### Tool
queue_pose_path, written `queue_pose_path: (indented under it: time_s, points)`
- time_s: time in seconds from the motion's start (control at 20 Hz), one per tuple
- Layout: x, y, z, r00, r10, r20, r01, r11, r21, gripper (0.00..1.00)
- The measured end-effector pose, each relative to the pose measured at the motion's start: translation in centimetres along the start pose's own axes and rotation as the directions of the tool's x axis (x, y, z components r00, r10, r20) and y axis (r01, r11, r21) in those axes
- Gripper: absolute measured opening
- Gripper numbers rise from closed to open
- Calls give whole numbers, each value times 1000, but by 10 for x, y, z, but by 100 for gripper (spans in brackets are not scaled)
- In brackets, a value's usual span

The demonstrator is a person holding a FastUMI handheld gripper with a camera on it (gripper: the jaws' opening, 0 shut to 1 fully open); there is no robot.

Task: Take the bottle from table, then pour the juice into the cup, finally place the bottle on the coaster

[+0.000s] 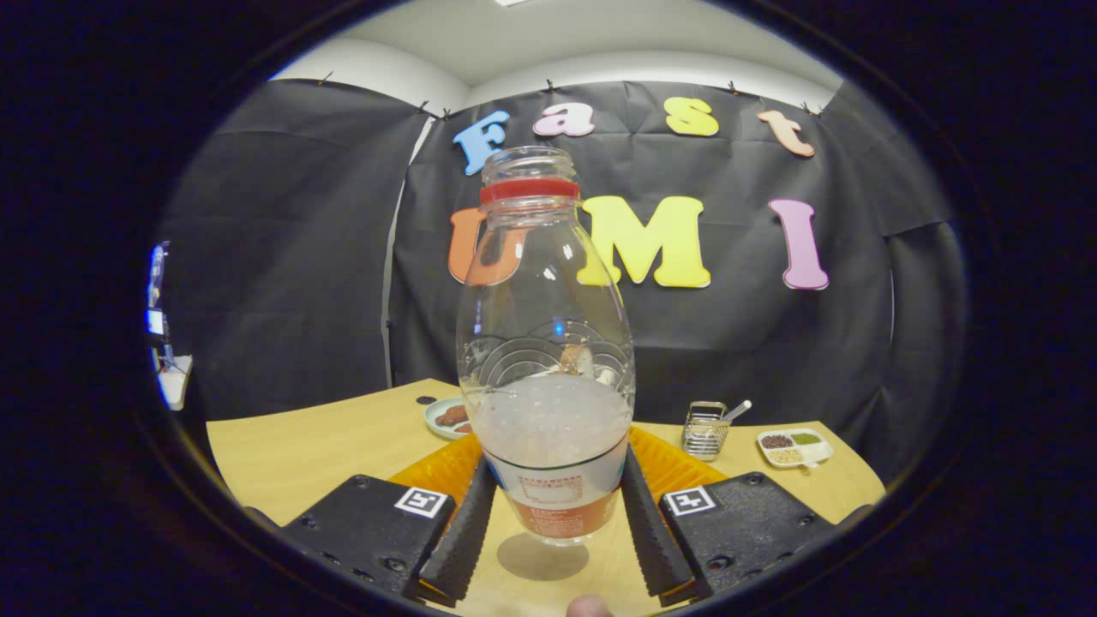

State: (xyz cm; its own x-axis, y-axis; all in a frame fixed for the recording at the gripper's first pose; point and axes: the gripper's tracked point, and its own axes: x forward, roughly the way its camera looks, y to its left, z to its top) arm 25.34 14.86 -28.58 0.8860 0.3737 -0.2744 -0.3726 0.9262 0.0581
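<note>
You've got the bottle (548,368) upright between the fingers of the gripper (555,514), both fingers pressing its labelled base, so the clamp is on. Its shadow on the tabletop (300,446) below suggests it's lifted clear. Cap's off and it's kept vertical, so the juice sits level low down. The orange coaster (677,467) lies just behind the bottle.
</note>
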Motion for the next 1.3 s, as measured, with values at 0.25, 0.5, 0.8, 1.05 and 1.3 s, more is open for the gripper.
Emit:
queue_pose_path:
  time_s: [0.25, 0.5, 0.8, 1.05, 1.3]
  points:
    - [21, 5, -41, 998, 15, -60, -13, 999, 38, 78]
    - [36, 10, -73, 993, 28, -112, -24, 999, 35, 79]
    - [40, 5, -94, 989, 6, -146, -2, 1000, 30, 81]
    - [41, 2, -105, 988, 6, -157, 0, 999, 36, 82]
    - [44, -5, -111, 985, -8, -170, 15, 999, 43, 88]
